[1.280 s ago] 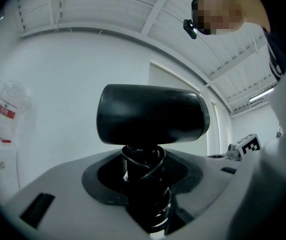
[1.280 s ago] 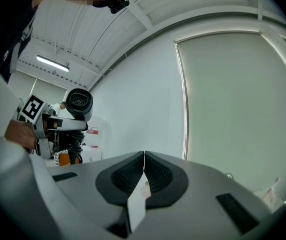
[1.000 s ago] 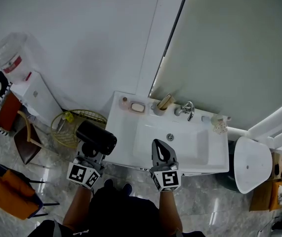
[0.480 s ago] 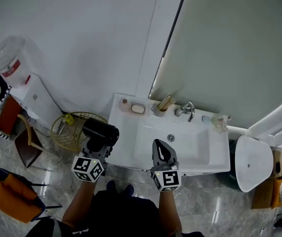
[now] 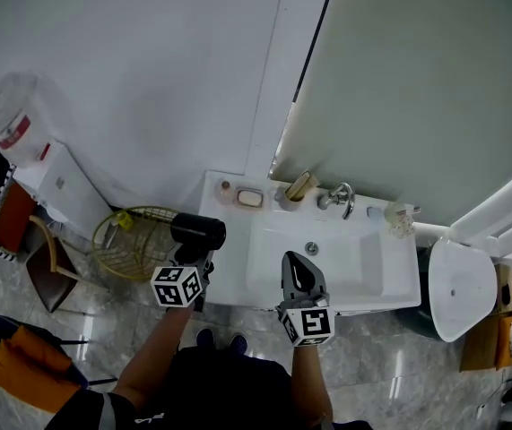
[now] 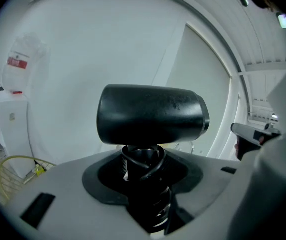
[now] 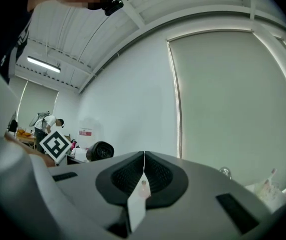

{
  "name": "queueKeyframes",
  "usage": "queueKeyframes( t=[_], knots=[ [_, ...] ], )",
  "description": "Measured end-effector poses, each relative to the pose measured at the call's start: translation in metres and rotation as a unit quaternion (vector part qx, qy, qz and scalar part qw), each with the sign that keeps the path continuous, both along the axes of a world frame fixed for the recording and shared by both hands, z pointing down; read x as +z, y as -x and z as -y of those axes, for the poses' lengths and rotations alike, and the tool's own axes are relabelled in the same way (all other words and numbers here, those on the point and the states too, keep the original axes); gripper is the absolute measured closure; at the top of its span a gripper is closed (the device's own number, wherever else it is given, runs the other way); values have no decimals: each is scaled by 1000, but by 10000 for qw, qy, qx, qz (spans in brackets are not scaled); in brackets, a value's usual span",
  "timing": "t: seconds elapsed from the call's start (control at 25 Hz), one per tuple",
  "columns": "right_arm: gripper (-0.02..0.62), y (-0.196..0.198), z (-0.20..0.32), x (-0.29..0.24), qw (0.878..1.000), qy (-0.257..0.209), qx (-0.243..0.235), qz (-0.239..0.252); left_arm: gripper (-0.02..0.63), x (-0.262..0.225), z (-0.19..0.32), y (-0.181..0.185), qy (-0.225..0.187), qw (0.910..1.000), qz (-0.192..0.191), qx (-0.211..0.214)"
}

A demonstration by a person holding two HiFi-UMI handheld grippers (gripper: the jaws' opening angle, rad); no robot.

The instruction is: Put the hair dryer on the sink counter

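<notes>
While soap (image 5: 250,196) sits in the dish (image 5: 238,196) behind the sink (image 5: 345,271), my left gripper (image 6: 144,170) clamps the hair dryer (image 6: 150,115), right gripper (image 7: 144,176) closed.

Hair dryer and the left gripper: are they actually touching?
Touching. In the left gripper view the hair dryer stands with its cord-wrapped handle clamped between the fingers of the left gripper.

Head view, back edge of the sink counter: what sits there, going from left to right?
small round item → soap dish → cup holding wooden-looking pieces → faucet → small bottle
</notes>
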State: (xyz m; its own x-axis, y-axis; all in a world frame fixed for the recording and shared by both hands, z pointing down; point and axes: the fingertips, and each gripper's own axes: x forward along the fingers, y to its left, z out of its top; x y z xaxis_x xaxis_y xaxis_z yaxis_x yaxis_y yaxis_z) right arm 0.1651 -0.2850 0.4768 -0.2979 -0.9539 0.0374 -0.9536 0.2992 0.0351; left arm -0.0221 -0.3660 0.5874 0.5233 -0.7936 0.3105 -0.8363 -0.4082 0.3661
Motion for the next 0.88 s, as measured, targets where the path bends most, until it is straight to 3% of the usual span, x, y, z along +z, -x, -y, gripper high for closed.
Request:
queueKeyframes(
  t=[0.2, 0.4, 0.68, 0.88],
  knots=[
    [566, -6, 0, 3, 9999, 33, 109, 90, 396, 48, 15, -11, 723, 9974, 64, 29],
    [566, -14, 1, 4, 9996, 51, 236, 143, 396, 93, 22, -18, 1184, 9921, 401, 52],
    [566, -26, 4, 8, 9988, 149, 364, 283, 396, 147, 38, -32, 1909, 9788, 743, 42],
    [566, -28, 7, 11, 9987, 232, 350, 296, 396, 178, 49, -40, 2199, 9691, 1112, 97]
  ],
)
